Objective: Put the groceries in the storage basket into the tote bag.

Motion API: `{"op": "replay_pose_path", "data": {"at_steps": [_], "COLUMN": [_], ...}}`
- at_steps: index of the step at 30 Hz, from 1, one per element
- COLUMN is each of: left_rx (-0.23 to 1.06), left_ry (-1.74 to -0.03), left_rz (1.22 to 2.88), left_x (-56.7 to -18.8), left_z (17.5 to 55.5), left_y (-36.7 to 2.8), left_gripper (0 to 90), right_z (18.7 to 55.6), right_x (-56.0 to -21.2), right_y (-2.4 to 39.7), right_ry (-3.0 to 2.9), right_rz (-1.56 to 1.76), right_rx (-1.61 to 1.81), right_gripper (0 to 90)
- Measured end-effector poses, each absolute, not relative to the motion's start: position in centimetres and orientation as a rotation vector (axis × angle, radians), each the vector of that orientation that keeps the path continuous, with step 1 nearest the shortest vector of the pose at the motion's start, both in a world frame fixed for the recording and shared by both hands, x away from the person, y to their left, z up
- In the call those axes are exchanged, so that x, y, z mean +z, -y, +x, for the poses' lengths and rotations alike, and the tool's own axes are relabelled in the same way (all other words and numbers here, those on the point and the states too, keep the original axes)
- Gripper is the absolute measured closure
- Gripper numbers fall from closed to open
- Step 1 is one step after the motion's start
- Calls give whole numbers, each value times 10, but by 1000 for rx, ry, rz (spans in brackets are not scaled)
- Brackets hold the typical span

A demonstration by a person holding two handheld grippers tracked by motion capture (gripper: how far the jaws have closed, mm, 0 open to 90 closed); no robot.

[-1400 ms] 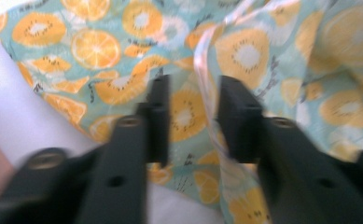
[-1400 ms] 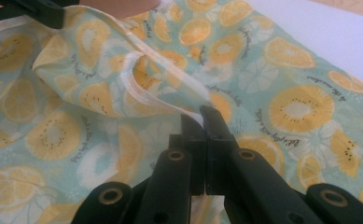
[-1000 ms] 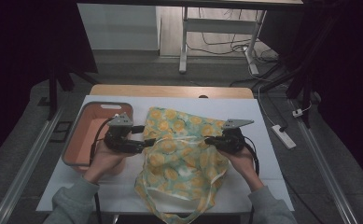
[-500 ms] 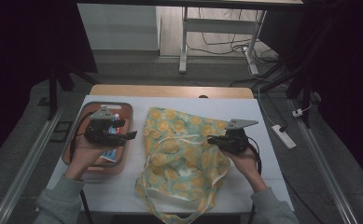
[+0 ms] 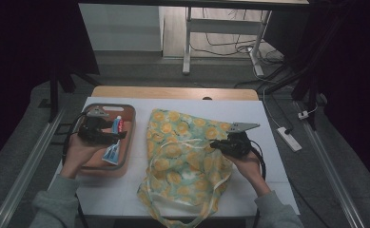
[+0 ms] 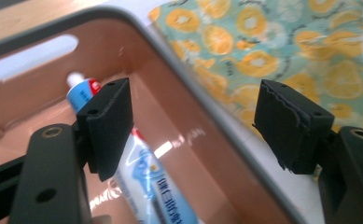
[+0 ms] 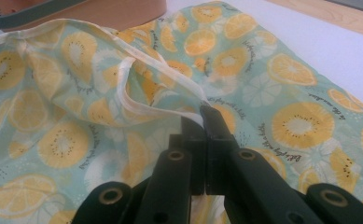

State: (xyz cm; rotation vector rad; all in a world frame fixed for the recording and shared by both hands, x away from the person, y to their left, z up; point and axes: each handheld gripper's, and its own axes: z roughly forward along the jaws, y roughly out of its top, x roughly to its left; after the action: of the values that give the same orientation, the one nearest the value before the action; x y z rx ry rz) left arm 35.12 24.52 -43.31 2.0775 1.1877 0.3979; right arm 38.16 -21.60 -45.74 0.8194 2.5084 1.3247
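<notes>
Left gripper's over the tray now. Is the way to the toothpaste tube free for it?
Probably yes. The left gripper is open above the tray, one jaw beside the toothpaste tube, and nothing lies over the tube.

On the white table [image 5: 277, 166] lies a fruit-print cloth bag [image 5: 187, 161] – the right gripper [image 5: 217, 145] meets its upper edge. The left gripper [image 5: 118, 135] hovers over a brown tray [image 5: 130, 111] – 1 toothpaste tube [image 5: 114, 140] inside.
</notes>
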Motion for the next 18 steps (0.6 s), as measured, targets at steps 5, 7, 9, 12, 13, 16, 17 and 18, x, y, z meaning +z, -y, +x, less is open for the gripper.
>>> {"op": "replay_pose_path", "data": {"at_steps": [5,7,9,12,13,16,17,18], "left_rx": [399,403,412,397,397,395,385,380], "left_ry": [-1238,-1262,-1293,-1320,-1340,-1372,-1382,-1394], "left_rz": [2110,2124,2130,2126,2127,2150,2159,2168], "left_x": [-442,-446,-448,-453,-455,-460,-462,-465], "left_z": [362,366,370,376,379,387,389,392], "left_y": [-248,-248,-248,-248,-248,-246,-246,-246], "left_gripper": [270,270,269,265,261,261,261,261], "right_z": [381,381,381,380,380,380,379,379], "right_x": [-459,-460,-461,-462,-463,-464,-464,-464], "right_y": [216,215,213,212,212,212,212,212], "right_ry": [-2515,-2520,-2526,-2538,-2538,-2543,-2542,-2541], "right_rz": [826,822,823,820,823,825,827,826], "right_rx": [1322,1313,1310,1298,1298,1291,1289,1288], "right_gripper": [890,891,891,891,891,890,890,891]}}
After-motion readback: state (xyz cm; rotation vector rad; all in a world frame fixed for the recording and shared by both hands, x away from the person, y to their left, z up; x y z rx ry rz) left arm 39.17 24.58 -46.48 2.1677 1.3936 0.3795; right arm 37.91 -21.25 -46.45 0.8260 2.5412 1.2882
